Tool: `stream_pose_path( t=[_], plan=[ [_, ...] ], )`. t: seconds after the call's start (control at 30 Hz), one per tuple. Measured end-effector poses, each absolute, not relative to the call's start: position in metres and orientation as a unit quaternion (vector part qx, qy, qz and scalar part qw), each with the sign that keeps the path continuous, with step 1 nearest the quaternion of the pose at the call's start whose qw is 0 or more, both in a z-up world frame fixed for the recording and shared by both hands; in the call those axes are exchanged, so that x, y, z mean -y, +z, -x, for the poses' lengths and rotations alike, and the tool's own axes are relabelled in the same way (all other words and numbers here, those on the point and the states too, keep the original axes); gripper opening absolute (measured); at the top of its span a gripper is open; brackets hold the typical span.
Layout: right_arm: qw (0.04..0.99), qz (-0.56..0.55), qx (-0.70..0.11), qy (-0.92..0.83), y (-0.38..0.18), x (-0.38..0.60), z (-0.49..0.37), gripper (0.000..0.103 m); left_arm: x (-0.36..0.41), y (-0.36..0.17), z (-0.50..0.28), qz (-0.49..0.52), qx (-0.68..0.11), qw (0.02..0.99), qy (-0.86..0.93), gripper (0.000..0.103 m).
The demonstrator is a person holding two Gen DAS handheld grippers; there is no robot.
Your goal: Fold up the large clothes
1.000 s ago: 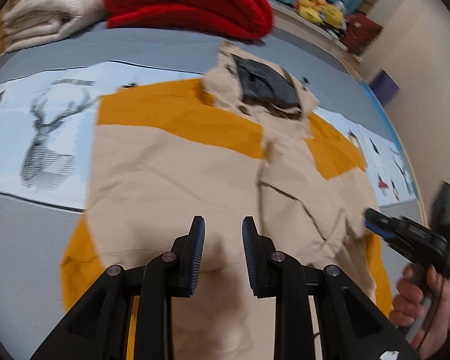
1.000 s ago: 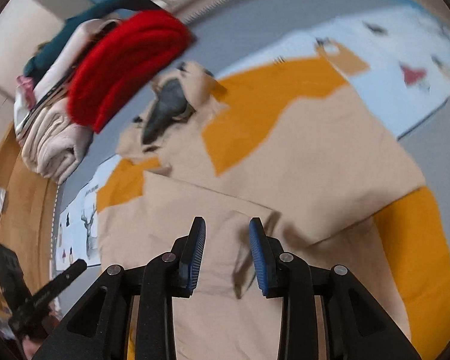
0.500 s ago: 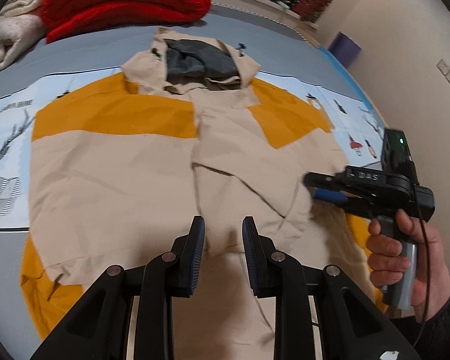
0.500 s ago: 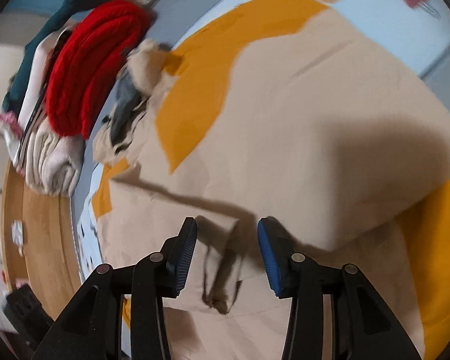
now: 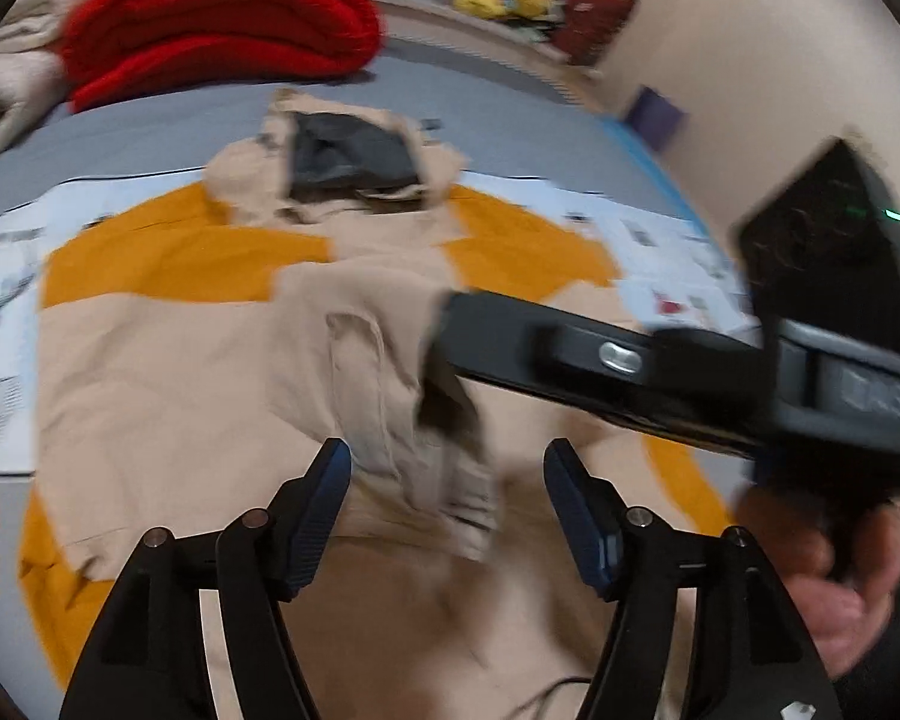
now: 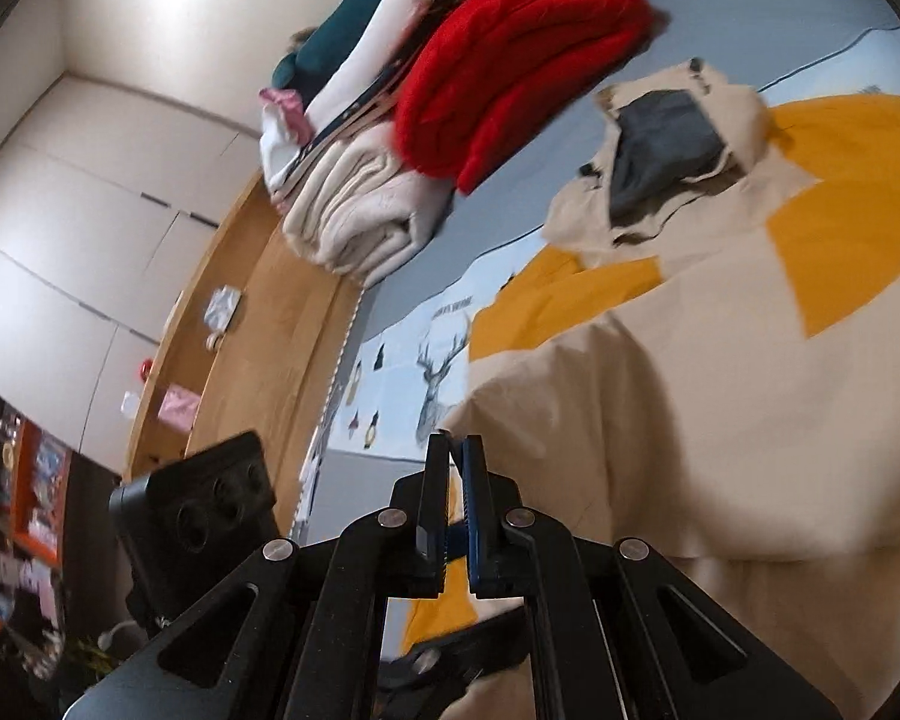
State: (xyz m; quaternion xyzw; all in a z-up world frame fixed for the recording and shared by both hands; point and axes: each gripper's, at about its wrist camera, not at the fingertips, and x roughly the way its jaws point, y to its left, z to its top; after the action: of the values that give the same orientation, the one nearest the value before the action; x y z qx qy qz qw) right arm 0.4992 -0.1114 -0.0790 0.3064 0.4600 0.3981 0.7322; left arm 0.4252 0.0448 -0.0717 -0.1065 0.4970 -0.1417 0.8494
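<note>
Above the jacket (image 5: 168, 396), your right tool (image 6: 455, 462) pinches its sleeve; left tool (image 5: 447, 474) is wide open, empty. Next, lay the sleeve across.

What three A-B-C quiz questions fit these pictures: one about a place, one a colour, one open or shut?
1. Where is the red blanket? A. Beyond the jacket's hood. B. On the floor. C. Over the jacket.
2. What colour are the jacket's shoulder patches? A. Green. B. Orange-yellow. C. Purple.
3. How are the left tongs? A. Shut tight. B. Open wide. C. Out of sight.
Answers: 1 A, it lies folded past the hood; 2 B, orange-yellow patches flank the collar; 3 B, a wide gap shows between the fingers.
</note>
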Motion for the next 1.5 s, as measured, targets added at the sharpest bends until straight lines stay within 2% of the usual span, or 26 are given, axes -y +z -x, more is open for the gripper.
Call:
stream_pose_path(
  t=[0.1, 0.13, 0.17, 0.23, 0.27, 0.33, 0.5, 0.57, 0.6, 0.73, 0.87, 0.9, 0.97, 1.0, 1.03, 1.1, 1.17, 1.2, 1.23, 1.27, 1.4, 1.47, 1.5],
  plan=[
    [0.746, -0.289, -0.464, 0.382, -0.078, 0.107, -0.497, 0.008, -0.066, -0.077, -0.429, 0.112, -0.503, 0.853, -0.087, 0.014],
    [0.760, -0.276, -0.463, 0.362, -0.077, 0.108, -0.497, 0.013, -0.078, -0.078, -0.430, 0.126, -0.504, 0.852, -0.065, 0.014],
    [0.780, -0.260, -0.461, 0.334, -0.075, 0.111, -0.498, 0.025, -0.094, -0.079, -0.431, 0.148, -0.504, 0.850, -0.045, 0.014],
    [0.808, -0.240, -0.460, 0.280, -0.076, 0.120, -0.500, 0.038, -0.123, -0.084, -0.432, 0.202, -0.505, 0.839, -0.024, 0.016],
    [0.819, -0.232, -0.467, 0.242, -0.080, 0.127, -0.502, 0.038, -0.134, -0.088, -0.432, 0.225, -0.508, 0.831, -0.018, 0.018],
    [0.817, -0.238, -0.487, 0.196, -0.092, 0.139, -0.507, 0.038, -0.154, -0.095, -0.433, 0.268, -0.513, 0.815, -0.013, 0.029],
    [0.793, -0.235, -0.553, 0.100, -0.127, 0.164, -0.518, 0.038, -0.183, -0.111, -0.434, 0.317, -0.527, 0.789, -0.003, 0.030],
    [0.783, -0.233, -0.573, 0.072, -0.139, 0.172, -0.520, 0.038, -0.188, -0.113, -0.434, 0.328, -0.525, 0.785, -0.004, 0.020],
    [0.780, -0.234, -0.577, 0.064, -0.145, 0.175, -0.521, 0.038, -0.190, -0.112, -0.434, 0.325, -0.525, 0.786, -0.003, 0.005],
    [0.761, -0.248, -0.599, 0.028, -0.161, 0.190, -0.521, 0.038, -0.211, -0.104, -0.430, 0.311, -0.508, 0.801, 0.055, 0.003],
    [0.752, -0.250, -0.610, 0.004, -0.170, 0.200, -0.520, 0.038, -0.240, -0.124, -0.424, 0.363, -0.521, 0.768, 0.086, 0.004],
    [0.749, -0.253, -0.612, -0.001, -0.172, 0.202, -0.519, 0.038, -0.246, -0.130, -0.422, 0.382, -0.524, 0.755, 0.090, 0.005],
    [0.746, -0.260, -0.613, -0.008, -0.172, 0.206, -0.518, 0.038, -0.251, -0.133, -0.418, 0.406, -0.523, 0.744, 0.092, 0.015],
    [0.747, -0.261, -0.611, -0.008, -0.171, 0.206, -0.518, 0.038, -0.251, -0.132, -0.416, 0.414, -0.522, 0.740, 0.088, 0.029],
    [0.748, -0.261, -0.610, -0.007, -0.169, 0.204, -0.519, 0.038, -0.251, -0.132, -0.414, 0.419, -0.523, 0.738, 0.082, 0.037],
    [0.753, -0.261, -0.603, -0.002, -0.165, 0.204, -0.520, 0.038, -0.243, -0.136, -0.417, 0.415, -0.537, 0.732, 0.065, 0.039],
    [0.762, -0.258, -0.594, 0.005, -0.158, 0.204, -0.519, 0.038, -0.234, -0.144, -0.420, 0.400, -0.558, 0.725, 0.060, 0.037],
    [0.766, -0.255, -0.590, 0.009, -0.155, 0.203, -0.520, 0.038, -0.230, -0.149, -0.421, 0.392, -0.568, 0.721, 0.063, 0.020],
    [0.770, -0.253, -0.586, 0.013, -0.152, 0.202, -0.521, 0.038, -0.227, -0.155, -0.422, 0.388, -0.577, 0.716, 0.061, 0.009],
    [0.773, -0.252, -0.582, 0.017, -0.150, 0.202, -0.521, 0.038, -0.226, -0.156, -0.422, 0.388, -0.577, 0.716, 0.059, 0.006],
    [0.767, -0.267, -0.583, 0.020, -0.152, 0.204, -0.523, 0.038, -0.220, -0.121, -0.426, 0.308, -0.538, 0.781, 0.079, 0.005],
    [0.752, -0.288, -0.592, 0.011, -0.162, 0.211, -0.522, 0.038, -0.220, -0.126, -0.427, 0.299, -0.549, 0.776, 0.086, 0.005],
    [0.748, -0.291, -0.596, 0.003, -0.166, 0.214, -0.522, 0.038, -0.222, -0.134, -0.426, 0.305, -0.561, 0.764, 0.092, 0.008]
  ],
)
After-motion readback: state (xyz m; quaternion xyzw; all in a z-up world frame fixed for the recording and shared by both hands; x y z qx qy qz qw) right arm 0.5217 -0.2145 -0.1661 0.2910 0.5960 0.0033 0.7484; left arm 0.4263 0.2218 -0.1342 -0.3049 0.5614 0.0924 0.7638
